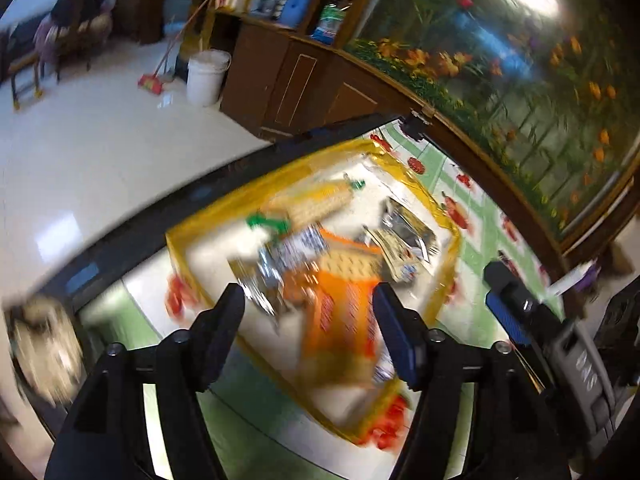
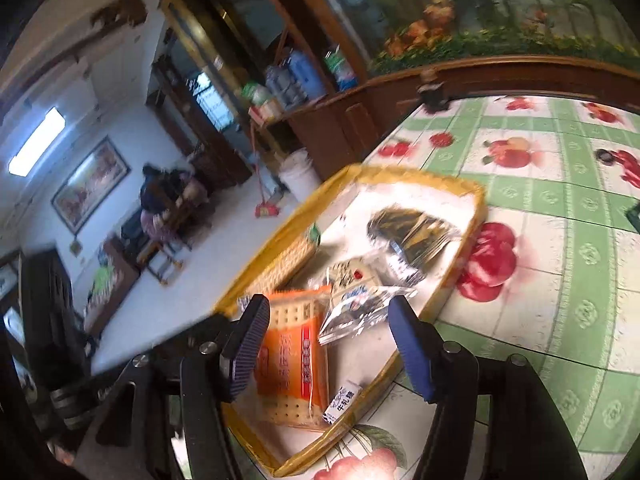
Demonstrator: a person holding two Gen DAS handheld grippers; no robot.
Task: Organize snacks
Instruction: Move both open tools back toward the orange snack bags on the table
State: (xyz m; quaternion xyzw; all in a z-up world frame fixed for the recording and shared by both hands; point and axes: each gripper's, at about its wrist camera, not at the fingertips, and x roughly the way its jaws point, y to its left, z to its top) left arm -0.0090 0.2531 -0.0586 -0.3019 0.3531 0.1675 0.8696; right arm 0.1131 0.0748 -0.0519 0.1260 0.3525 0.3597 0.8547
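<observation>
A yellow-rimmed tray [image 1: 176, 248] [image 2: 400, 172] sits on the fruit-print tablecloth and holds several snack packets. An orange cracker packet [image 1: 340, 320] [image 2: 292, 360] lies nearest, with a crinkled silver packet [image 1: 264, 280] [image 2: 360, 312] beside it. A corn-printed packet [image 1: 320, 200] [image 2: 288, 256] and a dark foil packet [image 1: 408, 232] [image 2: 412, 232] lie farther in. My left gripper [image 1: 306, 296] hovers open above the orange packet, pads touching nothing. My right gripper [image 2: 330, 308] is also open over the tray's near end, nothing pressed between its pads. A small blue-and-white packet [image 2: 344, 400] rests at the tray's near rim.
The table's dark edge [image 1: 160, 216] runs close behind the tray, with white floor beyond. A white bucket [image 1: 206, 76], a broom [image 1: 152, 82] and a wooden cabinet [image 1: 280, 80] stand on that side. A person [image 2: 164, 204] sits far off. A flower mural [image 1: 500, 60] backs the table.
</observation>
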